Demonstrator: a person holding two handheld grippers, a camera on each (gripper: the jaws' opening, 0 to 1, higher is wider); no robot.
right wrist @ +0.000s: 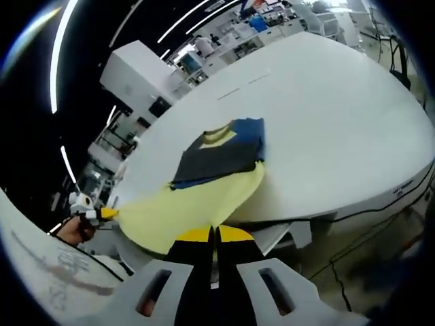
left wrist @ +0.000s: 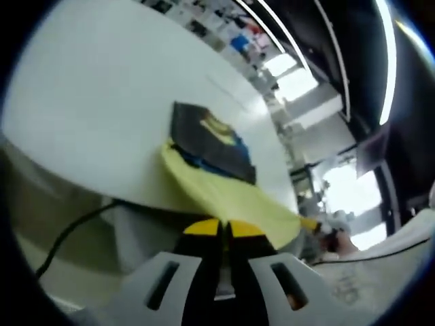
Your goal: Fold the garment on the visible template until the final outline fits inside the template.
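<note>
The garment lies on a white table [left wrist: 102, 102], its dark grey and blue part [left wrist: 214, 142] flat on top. Its pale yellow part [left wrist: 224, 193] stretches off the table edge towards me. My left gripper [left wrist: 221, 229] is shut on the yellow hem. The right gripper [left wrist: 310, 224] holds the other yellow corner at the right, a hand [left wrist: 340, 241] behind it. In the right gripper view, the grey and blue part [right wrist: 221, 156] rests on the table [right wrist: 326, 102]. The yellow cloth [right wrist: 197, 204] runs down to my right gripper [right wrist: 214, 234], shut on it. The left gripper [right wrist: 102, 214] pinches the far corner.
A black cable [left wrist: 64, 238] hangs below the table edge, and more cables [right wrist: 380, 224] droop under the table's rim. Faint lines [right wrist: 238, 87] mark the tabletop beyond the garment. White cabinets [right wrist: 132, 71] and cluttered benches stand in the room behind.
</note>
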